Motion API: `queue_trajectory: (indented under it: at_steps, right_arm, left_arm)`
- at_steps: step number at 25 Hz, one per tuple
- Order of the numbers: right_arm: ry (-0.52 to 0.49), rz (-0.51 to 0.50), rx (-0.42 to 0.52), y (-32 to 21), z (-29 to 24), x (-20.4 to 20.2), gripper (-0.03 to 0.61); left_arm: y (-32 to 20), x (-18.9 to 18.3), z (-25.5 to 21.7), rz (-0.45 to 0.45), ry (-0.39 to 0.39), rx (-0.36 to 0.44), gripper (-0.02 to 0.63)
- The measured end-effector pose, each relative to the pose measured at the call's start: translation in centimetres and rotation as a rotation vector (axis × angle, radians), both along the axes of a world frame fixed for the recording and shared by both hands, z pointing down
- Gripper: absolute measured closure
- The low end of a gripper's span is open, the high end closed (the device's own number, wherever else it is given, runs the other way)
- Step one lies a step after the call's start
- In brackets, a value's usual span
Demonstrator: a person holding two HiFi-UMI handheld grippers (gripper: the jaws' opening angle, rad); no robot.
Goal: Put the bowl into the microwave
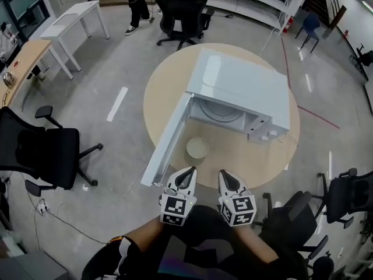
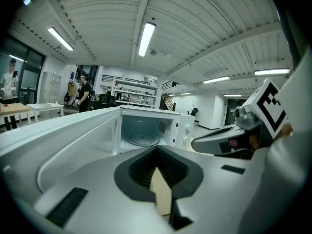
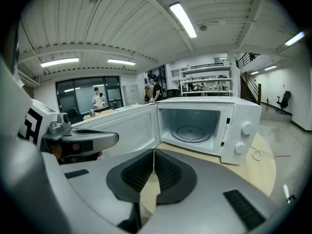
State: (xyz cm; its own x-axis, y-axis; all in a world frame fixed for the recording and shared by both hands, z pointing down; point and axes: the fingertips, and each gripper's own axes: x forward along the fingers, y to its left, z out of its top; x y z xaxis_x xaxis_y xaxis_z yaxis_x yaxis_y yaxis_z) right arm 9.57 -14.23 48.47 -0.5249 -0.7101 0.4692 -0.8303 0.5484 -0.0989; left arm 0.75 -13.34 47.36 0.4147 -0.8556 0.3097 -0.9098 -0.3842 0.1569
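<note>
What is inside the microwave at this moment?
Only the glass turntable shows inside the microwave, with nothing on it. The bowl sits outside on the table. In the head view its top covers the cavity's rear.

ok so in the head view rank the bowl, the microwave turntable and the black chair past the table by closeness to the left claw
From the left claw:
1. bowl, just ahead on the table.
2. turntable, inside the open microwave, ahead and right.
3. black chair, on the floor beyond the table's far edge.
</note>
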Motion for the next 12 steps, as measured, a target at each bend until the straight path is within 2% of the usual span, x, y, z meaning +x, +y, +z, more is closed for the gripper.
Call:
queue_trajectory:
  at_steps: [12]
  right_arm:
    - [0.046, 0.023, -0.043, -1.7, 1.7, -2.1, 0.563]
  left_arm:
    - [-2.1, -1.8, 1.8, 0.036, 0.044, -0.017, 0.568]
